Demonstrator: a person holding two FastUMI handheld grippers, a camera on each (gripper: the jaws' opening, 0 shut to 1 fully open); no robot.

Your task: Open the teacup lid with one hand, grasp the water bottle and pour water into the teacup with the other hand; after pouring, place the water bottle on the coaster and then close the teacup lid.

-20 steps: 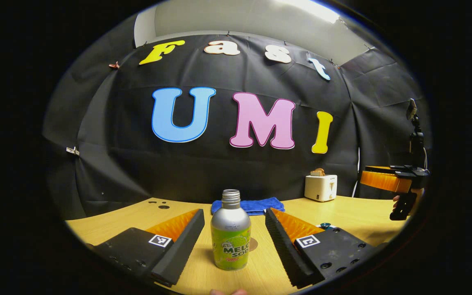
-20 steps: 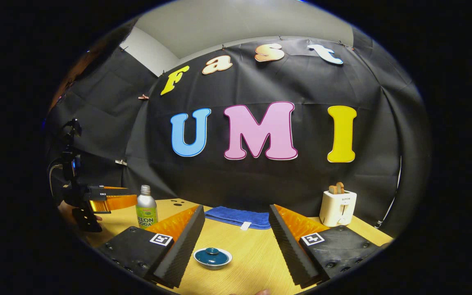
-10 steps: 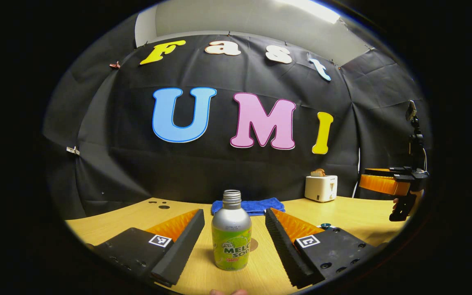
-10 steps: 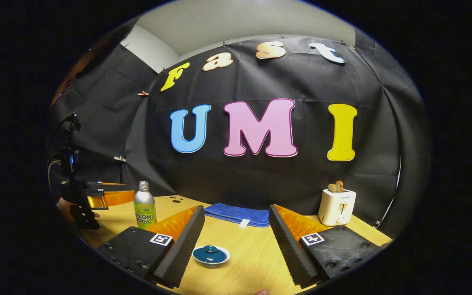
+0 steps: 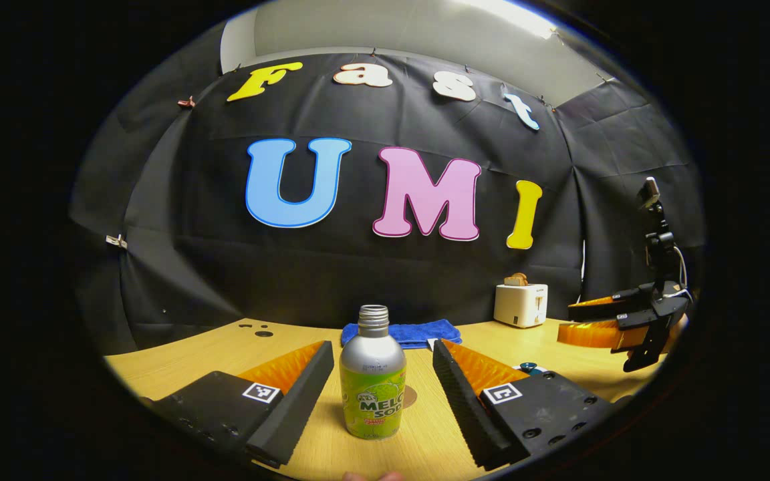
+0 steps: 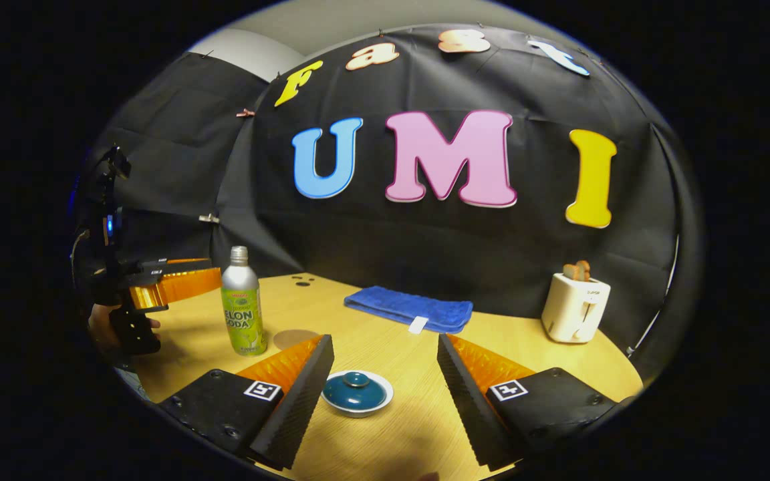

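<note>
A light wooden table [image 6: 385,334] is seen in a booth, and behind it a black cloth wall [image 6: 425,254] is hung, with a pale plain wall [image 5: 385,27] above it.

On the table one silver metal water bottle with a green label [image 5: 372,384] is counted; it stands upright and has no cap. In the left gripper view it is placed between the widely separated fingers of the left gripper [image 5: 378,394], and it is not touched by them. One round brown coaster [image 6: 293,338] is seen flat on the table just beside the bottle. One dark teal teacup lid with a small knob [image 6: 355,392] is resting on the white rim of the teacup. In the right gripper view it is found between the fingers of the right gripper [image 6: 381,401], which are also held wide apart and not touching it. One folded blue cloth [image 6: 412,308] is laid near the wall. One white toaster with bread slices in it [image 6: 577,307] is standing at the right side.
</note>
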